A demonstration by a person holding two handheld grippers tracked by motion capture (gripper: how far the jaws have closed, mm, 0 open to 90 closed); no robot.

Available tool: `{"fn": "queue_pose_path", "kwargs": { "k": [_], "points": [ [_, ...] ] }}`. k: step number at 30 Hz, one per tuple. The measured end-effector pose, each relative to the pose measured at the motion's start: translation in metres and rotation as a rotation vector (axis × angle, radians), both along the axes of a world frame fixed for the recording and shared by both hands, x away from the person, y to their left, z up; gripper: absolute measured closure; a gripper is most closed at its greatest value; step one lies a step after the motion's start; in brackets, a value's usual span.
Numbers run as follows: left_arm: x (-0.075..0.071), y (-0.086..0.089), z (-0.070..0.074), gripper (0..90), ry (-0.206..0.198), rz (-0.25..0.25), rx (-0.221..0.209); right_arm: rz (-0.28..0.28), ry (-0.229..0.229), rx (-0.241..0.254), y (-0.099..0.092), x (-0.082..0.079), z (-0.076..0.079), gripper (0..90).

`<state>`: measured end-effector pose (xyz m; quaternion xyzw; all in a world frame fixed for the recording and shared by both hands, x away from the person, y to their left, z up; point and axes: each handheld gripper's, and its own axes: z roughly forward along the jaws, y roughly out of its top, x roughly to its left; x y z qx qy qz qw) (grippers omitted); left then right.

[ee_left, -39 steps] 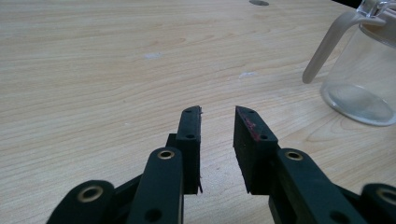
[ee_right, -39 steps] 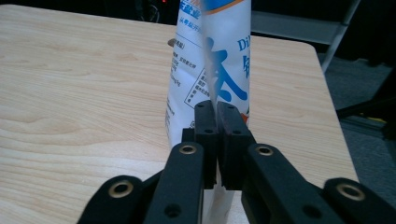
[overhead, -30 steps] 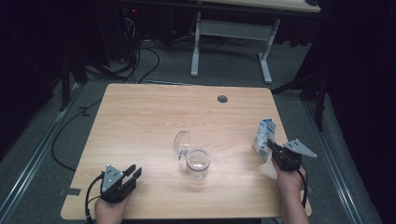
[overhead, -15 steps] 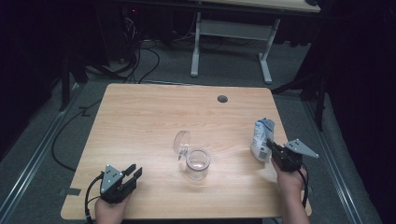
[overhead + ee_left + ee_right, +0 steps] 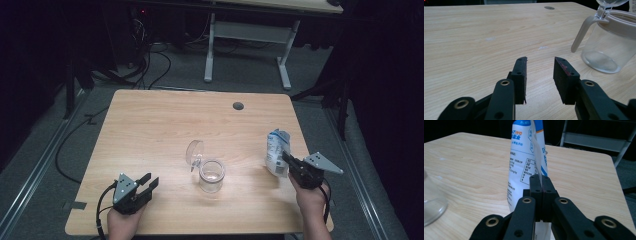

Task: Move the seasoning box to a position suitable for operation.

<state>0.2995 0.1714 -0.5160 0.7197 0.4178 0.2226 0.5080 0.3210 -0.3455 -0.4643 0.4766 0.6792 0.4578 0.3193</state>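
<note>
So far we have our right gripper (image 5: 289, 163) clenched on the side seam of the blue-and-white bag (image 5: 276, 152) at three o'clock, the open-lidded glass jar (image 5: 211, 175) waits empty at table centre, and our left gripper (image 5: 148, 184) rests released at seven o'clock, so any pouring is not yet done.

One table (image 5: 150, 130), one glass jar (image 5: 211, 176), one white pouch (image 5: 276, 152), two claws: left (image 5: 150, 182), right (image 5: 287, 159).

Floor: you have grey carpet (image 5: 240, 75), with black cables (image 5: 150, 60) lying across it.
Furniture: a white-legged desk (image 5: 247, 45) beyond your wooden table (image 5: 165, 125).
Light: surroundings dark.
</note>
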Motion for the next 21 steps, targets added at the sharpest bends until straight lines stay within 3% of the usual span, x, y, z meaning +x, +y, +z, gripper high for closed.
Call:
{"fn": "queue_pose_path", "kwargs": {
  "k": [9, 21],
  "points": [
    [0.008, -0.013, 0.001, 64.1, -0.015, -0.02, 0.0, 0.044, -0.003, -0.002, 0.011, -0.014, 0.004, 90.0],
    [0.014, -0.034, 0.002, 61.3, -0.045, -0.045, 0.021, 0.116, 0.033, 0.021, 0.037, -0.026, 0.0, 90.0]
  ]
}}
